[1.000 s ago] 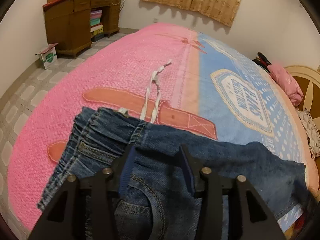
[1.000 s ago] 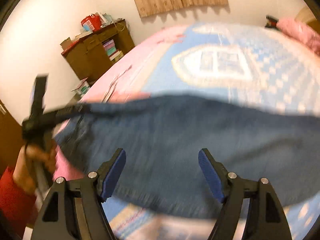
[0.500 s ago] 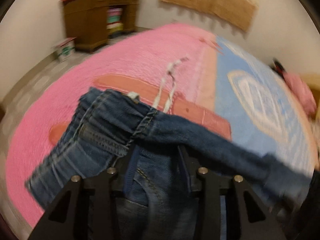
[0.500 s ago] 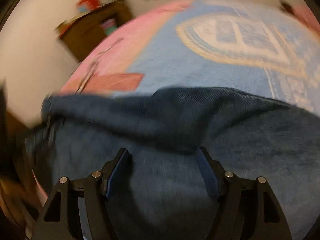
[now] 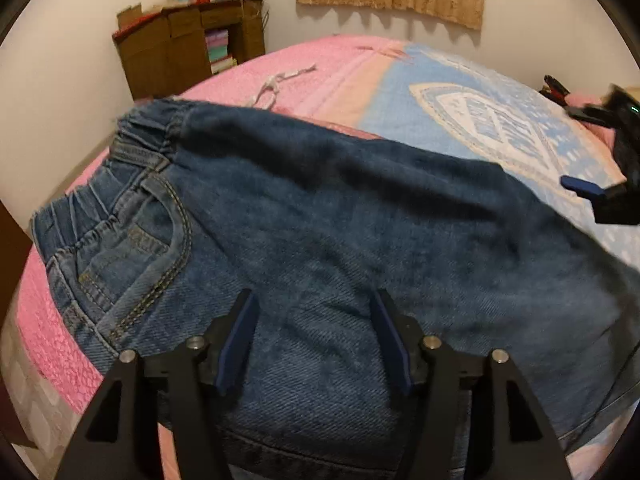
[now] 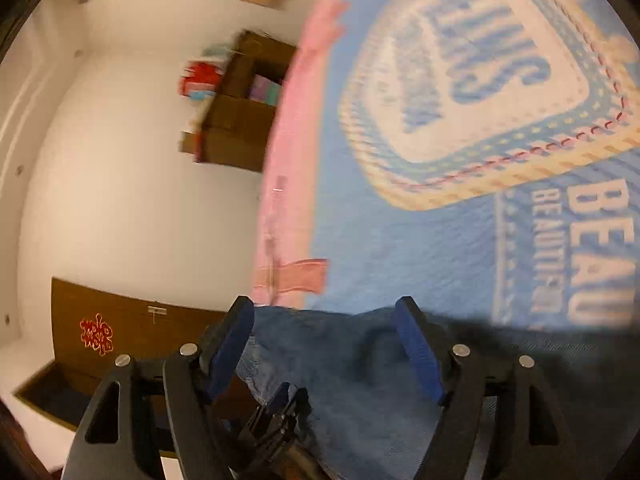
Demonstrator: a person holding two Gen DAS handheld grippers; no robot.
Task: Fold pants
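The blue jeans [image 5: 340, 208] lie across the bed, doubled lengthwise, with the elastic waistband [image 5: 140, 148] at the left and the legs running off to the right. My left gripper [image 5: 314, 300] hovers over the seat area. Its jaws are opening, and denim lies beneath them but is not pinched. The right gripper's blue-padded finger [image 5: 580, 189] shows at the right edge, beyond the jeans' far edge. In the right wrist view, rolled sideways, my right gripper [image 6: 324, 308] stands open over the jeans [image 6: 360, 400] with nothing between its pads.
The bed carries a pink and blue blanket [image 5: 440, 76] with a white drawstring [image 5: 276, 84] lying on it beyond the jeans. A brown desk [image 5: 188, 52] stands against the far wall, left of the bed. A dark wooden door [image 6: 120, 332] is in the right wrist view.
The left jaws have widened and released the denim, and the jeans have dropped flat onto the bed. The right gripper has rolled and swung to the leg end.
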